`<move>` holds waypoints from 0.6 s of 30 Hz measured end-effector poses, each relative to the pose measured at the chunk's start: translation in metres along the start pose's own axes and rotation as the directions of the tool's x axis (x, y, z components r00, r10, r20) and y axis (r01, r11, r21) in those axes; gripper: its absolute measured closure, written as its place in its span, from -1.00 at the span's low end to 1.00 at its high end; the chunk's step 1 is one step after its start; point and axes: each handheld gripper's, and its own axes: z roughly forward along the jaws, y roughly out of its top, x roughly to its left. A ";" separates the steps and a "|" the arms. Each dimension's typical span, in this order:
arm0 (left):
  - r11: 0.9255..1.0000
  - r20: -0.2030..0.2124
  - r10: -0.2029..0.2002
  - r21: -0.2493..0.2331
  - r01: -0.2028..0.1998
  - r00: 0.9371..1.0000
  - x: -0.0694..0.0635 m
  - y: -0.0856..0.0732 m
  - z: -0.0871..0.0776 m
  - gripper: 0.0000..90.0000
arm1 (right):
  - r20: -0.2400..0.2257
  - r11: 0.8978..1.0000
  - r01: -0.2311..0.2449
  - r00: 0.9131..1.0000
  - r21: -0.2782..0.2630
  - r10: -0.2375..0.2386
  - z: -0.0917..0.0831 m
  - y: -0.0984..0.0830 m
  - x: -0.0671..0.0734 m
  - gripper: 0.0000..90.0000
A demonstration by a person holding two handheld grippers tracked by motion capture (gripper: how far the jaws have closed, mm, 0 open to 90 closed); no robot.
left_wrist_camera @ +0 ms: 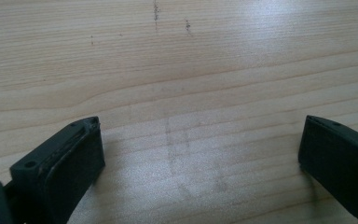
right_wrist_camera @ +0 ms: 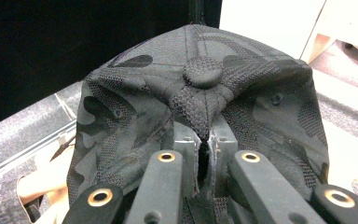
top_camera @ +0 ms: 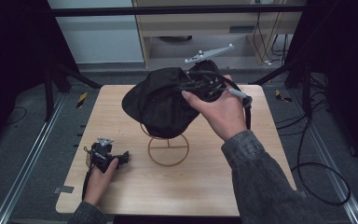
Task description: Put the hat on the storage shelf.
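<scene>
A person sat at a pale wooden surface [top_camera: 191, 182], holding a two-jaw gripper in each hand. The right gripper [right_wrist_camera: 208, 140] was raised over the far middle of the surface, held in the right hand [top_camera: 219, 109], and its fingers [right_wrist_camera: 186, 149] were pressed together on a pinch of fabric from a black cap [top_camera: 161, 100]. In the right gripper view, the cap [right_wrist_camera: 200, 107] showed a tone-on-tone camouflage pattern, with its top button [right_wrist_camera: 203, 72] just above the pinched fold. From the high view the cap draped over the upper part of a thin wire stand [top_camera: 168, 147], whose round base ring rested on the surface near the centre; whether the cap actually rested on the stand or only hung against it could not be told. The left gripper [top_camera: 106, 156] sat low near the front left corner of the surface, held in the left hand [top_camera: 98, 179], well apart from the cap. In the left gripper view, its fingers [left_wrist_camera: 60, 163] stood wide apart over bare wood grain, holding nothing.
</scene>
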 end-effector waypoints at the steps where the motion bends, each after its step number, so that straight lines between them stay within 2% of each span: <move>1: 1.000 0.000 0.000 0.000 0.000 1.000 0.000 0.000 0.000 -1.00 | 0.000 1.000 0.001 1.000 0.000 -0.001 0.001 -0.001 0.000 0.89; 18: 1.000 0.004 0.002 -0.002 -0.002 1.000 -0.001 0.000 0.000 -1.00 | 0.000 0.999 -0.027 1.000 0.023 0.027 0.010 -0.025 -0.010 0.88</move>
